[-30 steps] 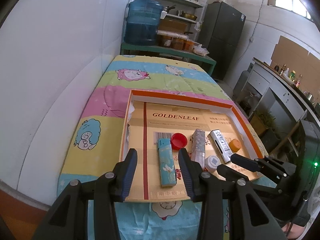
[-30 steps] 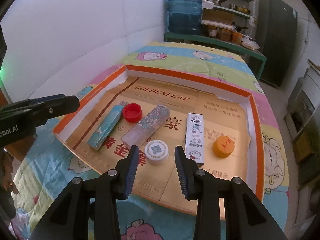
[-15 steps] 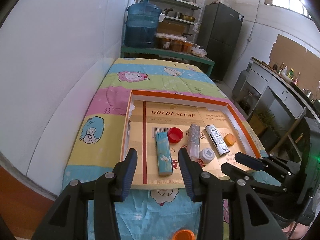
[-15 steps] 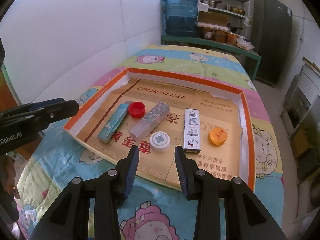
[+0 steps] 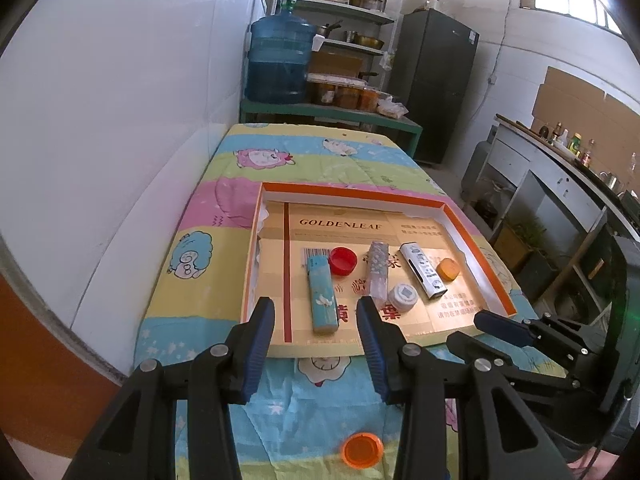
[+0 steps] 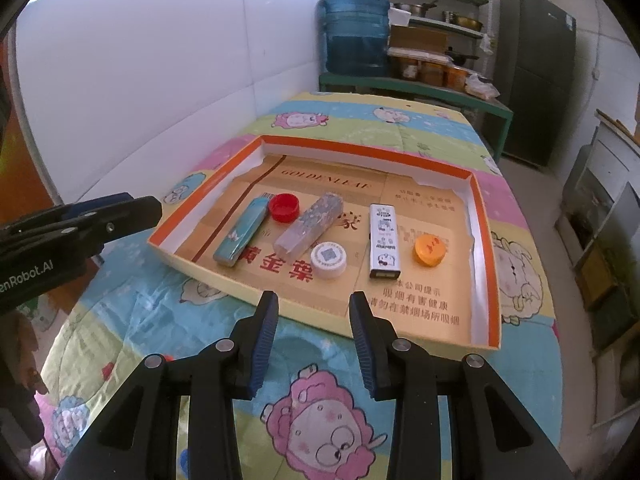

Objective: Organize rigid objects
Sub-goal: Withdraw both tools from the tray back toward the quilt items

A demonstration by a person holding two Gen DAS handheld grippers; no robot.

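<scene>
Cartoon quilt (image 6: 320,396) covers our bench | tray (image 6: 482,240) on it holds teal box (image 5: 322,297), red cap (image 5: 342,259), clear box (image 5: 378,268), white cap (image 5: 403,297), white box (image 5: 423,275), orange cap (image 5: 447,269) | another orange lid (image 5: 362,450) lies on quilt nearer us | left hand-held gripper (image 5: 316,338) open, empty | right hand-held gripper (image 6: 314,334) open, empty, both short of tray

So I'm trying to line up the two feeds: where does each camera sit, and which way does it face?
Left wrist: on the left gripper, looking forward and down at the cardboard tray; its own open fingers show, and the right gripper at right.
Right wrist: on the right gripper, facing the same tray; its open fingers show, with the left gripper at left.
Shared: tray, teal box, white cap.
</scene>
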